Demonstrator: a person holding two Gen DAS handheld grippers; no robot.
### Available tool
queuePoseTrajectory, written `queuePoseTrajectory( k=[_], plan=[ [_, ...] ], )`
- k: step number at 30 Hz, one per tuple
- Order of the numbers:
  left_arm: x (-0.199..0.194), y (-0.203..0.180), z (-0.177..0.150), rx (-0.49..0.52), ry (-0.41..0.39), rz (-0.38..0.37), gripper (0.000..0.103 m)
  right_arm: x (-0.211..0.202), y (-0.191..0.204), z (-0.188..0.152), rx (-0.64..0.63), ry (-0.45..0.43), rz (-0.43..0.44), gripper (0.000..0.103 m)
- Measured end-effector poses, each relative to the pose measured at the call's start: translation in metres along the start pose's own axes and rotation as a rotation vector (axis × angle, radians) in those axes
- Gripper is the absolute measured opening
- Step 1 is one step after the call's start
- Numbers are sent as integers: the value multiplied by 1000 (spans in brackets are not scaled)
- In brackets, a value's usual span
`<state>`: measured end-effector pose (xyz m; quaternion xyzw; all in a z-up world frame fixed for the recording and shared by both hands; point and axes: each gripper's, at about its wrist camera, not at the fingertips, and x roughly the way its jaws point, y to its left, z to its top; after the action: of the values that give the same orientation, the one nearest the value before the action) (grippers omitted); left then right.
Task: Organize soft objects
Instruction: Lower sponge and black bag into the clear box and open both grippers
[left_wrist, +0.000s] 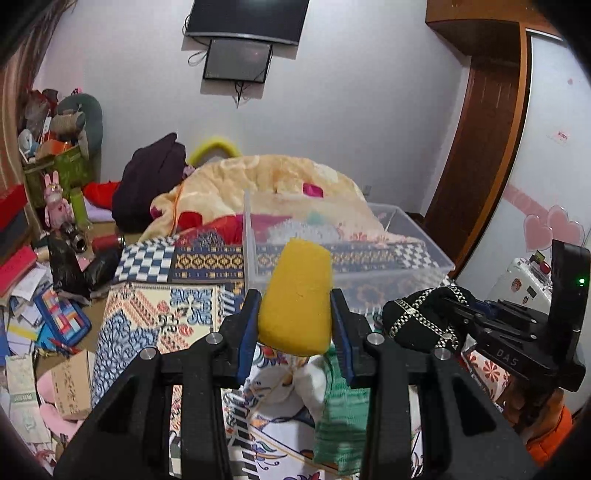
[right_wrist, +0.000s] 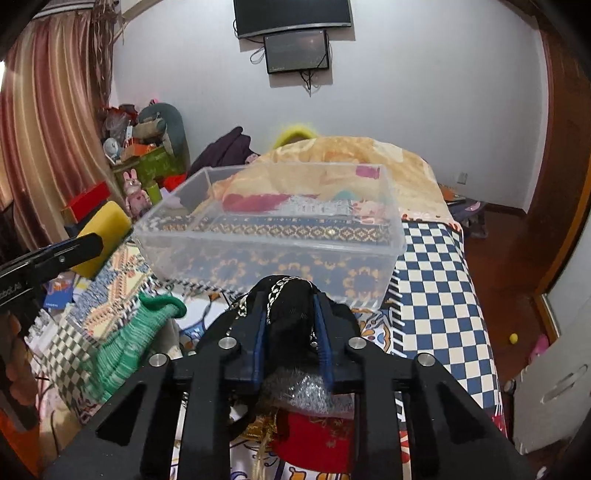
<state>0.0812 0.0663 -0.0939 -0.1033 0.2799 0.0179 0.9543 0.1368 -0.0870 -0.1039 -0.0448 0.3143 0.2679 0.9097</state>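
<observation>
My left tongs (left_wrist: 295, 314) are gripping a yellow sponge (left_wrist: 297, 295) above the patterned bed (right_wrist: 436, 280), just before the clear plastic bin (right_wrist: 269, 236). My right tongs (right_wrist: 290, 332) are clamping a black chain-trimmed fabric piece (right_wrist: 290, 314) nearby.

In the left wrist view, the sponge (left_wrist: 297, 297) sits mid-frame between the left claw (left_wrist: 295, 325) fingers, the bin (left_wrist: 424, 251) behind it on the bed (left_wrist: 155, 314). A cloth bundle (left_wrist: 424, 317) lies at right, blanket (left_wrist: 236, 184) beyond.
</observation>
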Motion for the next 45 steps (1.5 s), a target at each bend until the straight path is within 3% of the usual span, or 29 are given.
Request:
queuePoseTrajectory(
  k=[13,24,35,45],
  plan=[
    [-2,-9,37,19,-71,-24,37,-43,-1,47,2,-188,10,19],
    [35,-14,66,20,-32,-58,37,-25,4,79,-20,-265,-36,19],
    [103,-13,65,40,104,-15,37,26,-3,92,-19,-184,-71,19],
    [146,-10,52,58,228,-3,37,70,-3,74,-92,9,-94,19]
  ],
)
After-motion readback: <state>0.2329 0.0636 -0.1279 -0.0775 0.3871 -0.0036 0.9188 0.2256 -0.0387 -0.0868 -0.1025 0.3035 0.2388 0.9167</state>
